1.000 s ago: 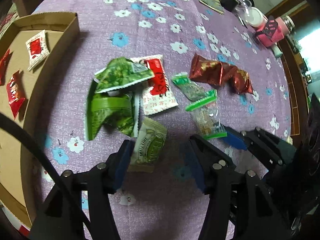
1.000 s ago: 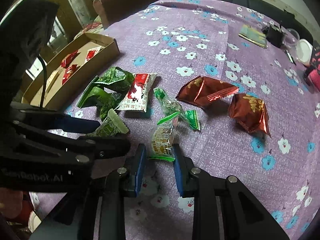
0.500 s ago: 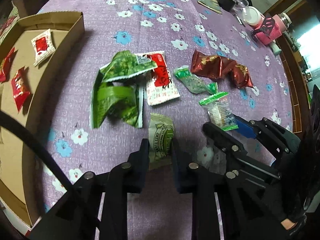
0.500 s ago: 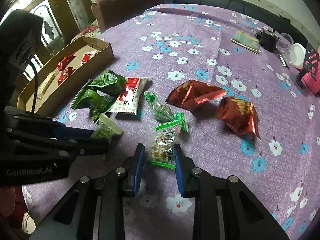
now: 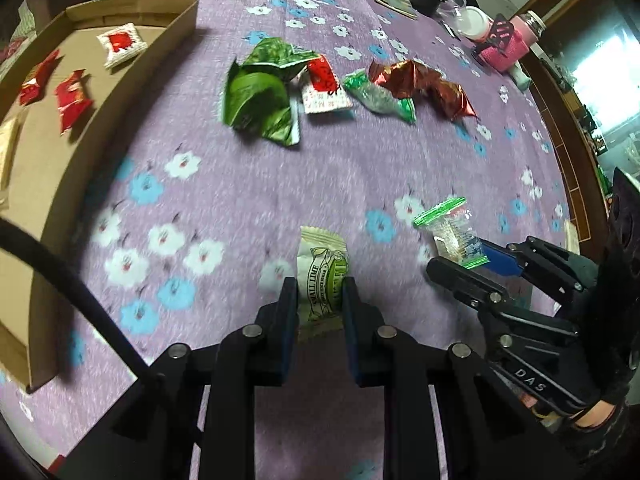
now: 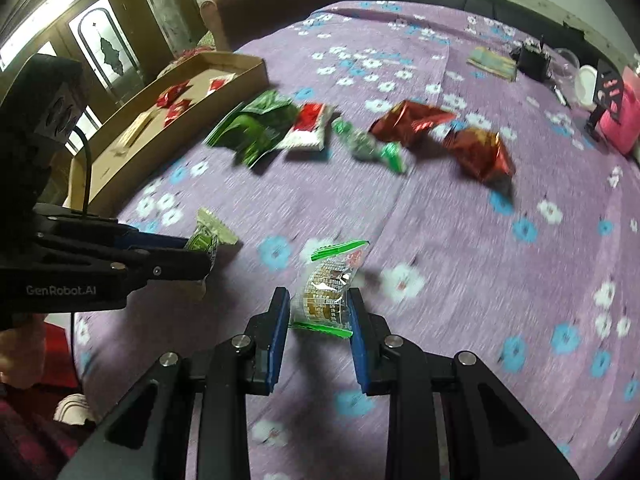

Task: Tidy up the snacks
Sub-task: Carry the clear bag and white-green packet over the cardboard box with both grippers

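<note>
Left view: my left claw point(image 5: 319, 300) has just snapped shut on the pale green packet point(image 5: 323, 276), now lifted well clear of the snack pile point(image 5: 340, 84), cardboard box point(image 5: 120, 92) off left. Right view: my right claw point(image 6: 318, 312) stays clenched on the clear green-edged packet point(image 6: 330, 284), likewise carried away from the pile. Both look box-bound.
</note>
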{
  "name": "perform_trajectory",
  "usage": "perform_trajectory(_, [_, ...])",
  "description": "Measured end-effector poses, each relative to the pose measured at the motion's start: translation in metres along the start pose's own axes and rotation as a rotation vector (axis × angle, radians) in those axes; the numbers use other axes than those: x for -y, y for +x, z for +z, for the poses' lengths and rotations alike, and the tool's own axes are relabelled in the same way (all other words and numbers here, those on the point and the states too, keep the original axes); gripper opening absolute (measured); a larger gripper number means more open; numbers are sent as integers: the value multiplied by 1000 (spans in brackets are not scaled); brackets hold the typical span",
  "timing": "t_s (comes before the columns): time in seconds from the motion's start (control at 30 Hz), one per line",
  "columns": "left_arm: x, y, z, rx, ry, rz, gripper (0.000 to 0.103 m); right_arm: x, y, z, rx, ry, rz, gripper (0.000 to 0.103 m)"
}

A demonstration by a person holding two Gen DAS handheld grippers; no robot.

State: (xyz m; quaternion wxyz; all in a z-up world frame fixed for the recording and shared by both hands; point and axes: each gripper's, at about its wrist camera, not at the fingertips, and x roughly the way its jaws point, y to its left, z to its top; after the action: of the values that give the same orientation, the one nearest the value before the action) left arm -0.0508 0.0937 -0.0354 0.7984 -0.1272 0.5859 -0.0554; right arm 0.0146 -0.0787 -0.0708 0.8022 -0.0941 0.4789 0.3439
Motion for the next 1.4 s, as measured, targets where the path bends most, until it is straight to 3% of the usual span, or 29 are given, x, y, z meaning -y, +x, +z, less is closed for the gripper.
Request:
perform_trajectory(0.23, [-2,-13,-18,41,50,44,23,-19,2,-1,-13,9,26,27])
perform_trajectory(0.63, [-33,-60,-24,139,7,39,23,-75,3,33,0,-86,84,27])
perform_trajectory(0.83, [-76,-93,-17,212,-74,86,23,-114,10,67,26,-170,141,27])
perform_trajectory(1.0, [-125,-112,-4,253,-159,167,23,-153,25,102,47,-244,187,28])
perform_trajectory(1.23, [-185,-116,15,255,-240,283,24,-185,67,139,24,-243,237,28])
perform_trajectory(1.4, [-212,-108,28,237,-281,322,24,-197,95,150,-5,-235,216,27])
